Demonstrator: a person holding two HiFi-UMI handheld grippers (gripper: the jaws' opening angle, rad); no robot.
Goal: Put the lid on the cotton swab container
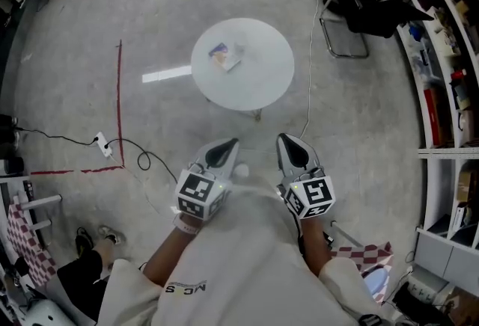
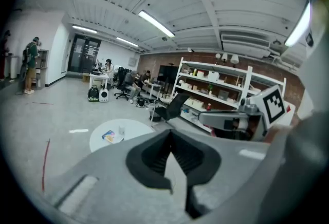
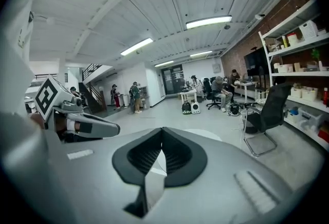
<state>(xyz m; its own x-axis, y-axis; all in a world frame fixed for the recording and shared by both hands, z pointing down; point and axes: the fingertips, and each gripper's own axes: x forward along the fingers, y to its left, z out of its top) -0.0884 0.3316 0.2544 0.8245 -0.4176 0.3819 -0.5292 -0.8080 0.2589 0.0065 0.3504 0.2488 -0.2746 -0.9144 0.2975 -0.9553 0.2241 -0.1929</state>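
Observation:
A round white table [image 1: 258, 81] stands on the floor some way ahead of me. On it lie a colourful packet [image 1: 219, 55] and a small clear container [image 1: 241, 50]; no separate lid is discernible at this distance. My left gripper [image 1: 224, 146] and right gripper [image 1: 288, 140] hang side by side close to my body, well short of the table. Both are shut with nothing between their jaws. The left gripper view shows the table [image 2: 134, 128] with the packet [image 2: 109, 136] and container [image 2: 122, 129] beyond the shut left gripper [image 2: 169, 133]. In the right gripper view only the table's edge [image 3: 208, 136] peeks over the right gripper [image 3: 162, 130].
A black chair [image 1: 359, 18] stands right of the table, and stocked shelves [image 1: 441, 55] line the right wall. Red tape [image 1: 119, 93] marks the floor at left, with a cable and power strip [image 1: 103, 143]. People stand and sit far off in the room.

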